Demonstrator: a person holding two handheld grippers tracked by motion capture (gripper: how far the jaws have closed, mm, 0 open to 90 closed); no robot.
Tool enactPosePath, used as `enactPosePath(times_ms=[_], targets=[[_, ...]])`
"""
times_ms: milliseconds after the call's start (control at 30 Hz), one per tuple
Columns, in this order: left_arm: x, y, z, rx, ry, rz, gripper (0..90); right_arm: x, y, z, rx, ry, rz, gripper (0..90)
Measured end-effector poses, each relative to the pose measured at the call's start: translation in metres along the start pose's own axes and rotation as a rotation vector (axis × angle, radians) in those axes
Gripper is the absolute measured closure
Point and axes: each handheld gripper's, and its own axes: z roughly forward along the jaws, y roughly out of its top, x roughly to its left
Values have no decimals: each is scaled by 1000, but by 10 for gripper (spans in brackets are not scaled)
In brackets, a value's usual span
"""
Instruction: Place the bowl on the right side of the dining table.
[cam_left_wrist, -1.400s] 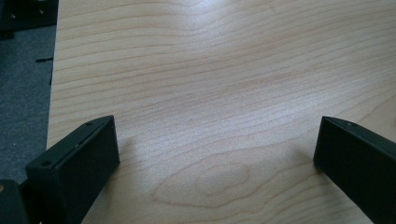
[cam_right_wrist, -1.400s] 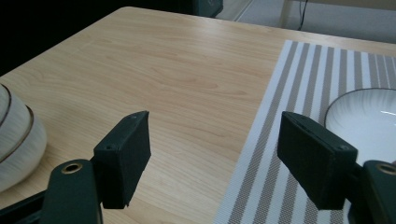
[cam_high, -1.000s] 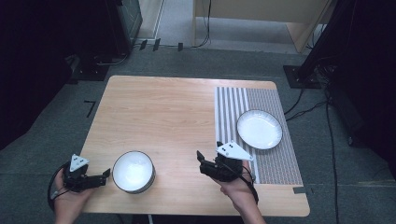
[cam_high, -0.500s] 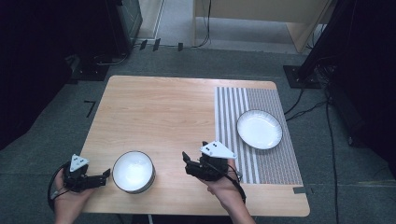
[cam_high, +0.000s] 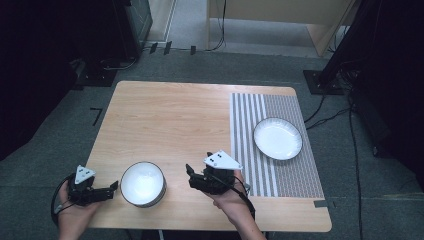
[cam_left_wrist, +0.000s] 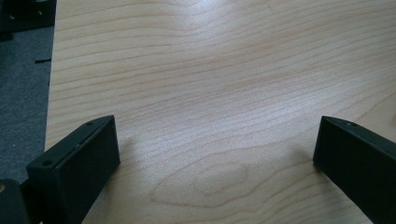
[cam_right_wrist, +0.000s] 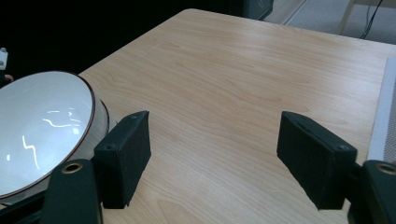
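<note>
Near the lower left of the high view, a white bowl (cam_high: 143, 183) is flanked by two spread grippers.

The step in hand is judged to be the approach to the bowl: the right gripper (cam_high: 190, 175) is aimed at it from the lower centre, jaws held wide apart with nothing between them, while the left gripper (cam_high: 113, 188) is held just beside its left rim, jaws likewise spread over bare table (cam_left_wrist: 210, 93). Next, one jaw would need to be brought over the rim and the pair pressed together on it. The bowl (cam_right_wrist: 44, 126) is seen empty; the white plate (cam_high: 277, 138) on the striped mat (cam_high: 290, 175), at centre right, is also empty.
</note>
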Motion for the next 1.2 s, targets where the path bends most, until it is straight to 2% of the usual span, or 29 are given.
enactPosePath(times_ms=[200, 433, 900, 1200], targets=[[0, 0, 0, 0, 0, 0, 0, 7, 2, 5, 1, 18, 0, 265], [0, 0, 0, 0, 0, 0, 0, 21, 2, 15, 7, 50, -23, 285], [0, 0, 0, -1, -2, 1, 0, 44, 3, 36, 21, 105, -19, 316], [0, 0, 0, -1, -3, 1, 0, 53, 1, 46, 43, 112, -22, 354]])
